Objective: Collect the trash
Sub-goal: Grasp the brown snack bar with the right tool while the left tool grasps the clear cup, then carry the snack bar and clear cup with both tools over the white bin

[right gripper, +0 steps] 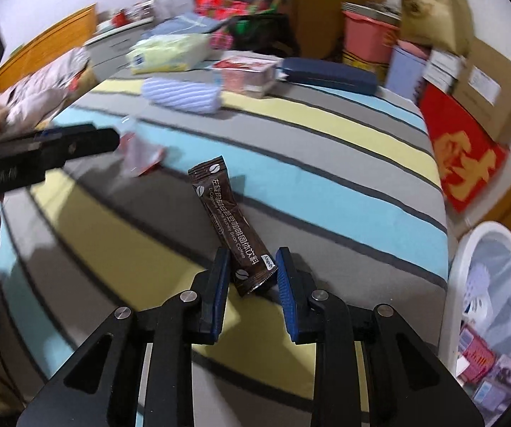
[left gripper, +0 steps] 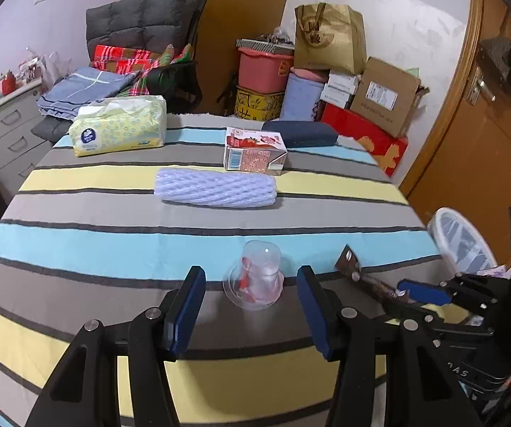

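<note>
A clear plastic cup [left gripper: 257, 275] with a red scrap inside lies on its side on the striped tablecloth [left gripper: 113, 245]. My left gripper [left gripper: 251, 279] is open, its blue pads on either side of the cup, not touching it. A brown coffee stick sachet [right gripper: 232, 224] lies on the cloth. My right gripper [right gripper: 251, 263] is open around the sachet's near end; whether the pads touch it is unclear. The sachet [left gripper: 351, 261] and right gripper [left gripper: 408, 293] also show in the left wrist view. The cup [right gripper: 141, 154] appears blurred in the right wrist view, beside my left gripper [right gripper: 113, 138].
A white foam net sleeve [left gripper: 216, 186], a strawberry milk carton [left gripper: 255, 149], a tissue pack [left gripper: 120, 126] and a dark blue case [left gripper: 299, 133] lie further back. A white lined trash bin [right gripper: 493, 306] holding wrappers stands off the table's right edge. Boxes and bags are stacked behind.
</note>
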The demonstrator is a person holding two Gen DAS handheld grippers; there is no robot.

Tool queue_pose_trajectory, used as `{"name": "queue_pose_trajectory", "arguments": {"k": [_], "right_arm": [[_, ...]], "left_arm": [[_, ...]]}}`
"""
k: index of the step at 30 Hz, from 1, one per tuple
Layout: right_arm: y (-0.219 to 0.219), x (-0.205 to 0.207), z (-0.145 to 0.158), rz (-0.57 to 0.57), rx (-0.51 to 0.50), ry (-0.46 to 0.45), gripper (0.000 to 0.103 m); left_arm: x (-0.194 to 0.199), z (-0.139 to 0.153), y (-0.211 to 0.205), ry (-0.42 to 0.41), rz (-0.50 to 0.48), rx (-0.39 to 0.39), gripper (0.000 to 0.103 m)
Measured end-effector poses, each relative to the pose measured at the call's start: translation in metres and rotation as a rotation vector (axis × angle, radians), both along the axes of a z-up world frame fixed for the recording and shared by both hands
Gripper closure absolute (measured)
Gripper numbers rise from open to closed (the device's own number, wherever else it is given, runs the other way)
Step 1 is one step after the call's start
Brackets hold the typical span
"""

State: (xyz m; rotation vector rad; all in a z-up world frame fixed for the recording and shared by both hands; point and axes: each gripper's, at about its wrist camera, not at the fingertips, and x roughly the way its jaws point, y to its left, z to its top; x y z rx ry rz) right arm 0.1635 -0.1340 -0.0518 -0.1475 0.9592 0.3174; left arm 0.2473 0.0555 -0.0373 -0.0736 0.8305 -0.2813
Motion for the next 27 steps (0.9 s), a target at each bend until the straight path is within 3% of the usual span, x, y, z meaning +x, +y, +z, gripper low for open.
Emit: {"name": "queue_pose_trajectory", "arguments": {"k": [12, 18, 27], "right_arm": [[0.007, 0.014, -0.004, -0.087, 0.032, 0.005, 0.075], [0.005, 0.01, -0.004, -0.096, 0.029, -0.009, 0.075], [0.003, 0.01, -0.003, -0.104, 0.034, -0.016, 0.075]], "left_arm": [[0.019, -0.014, -0.01, 0.019, 0.012, 0.015, 0.05], [0.021, -0.018, -0.013, 0.032, -0.009, 0.01, 0.072], [0.019, -0.019, -0.015, 0.034, -0.016, 0.004, 0.073]]}}
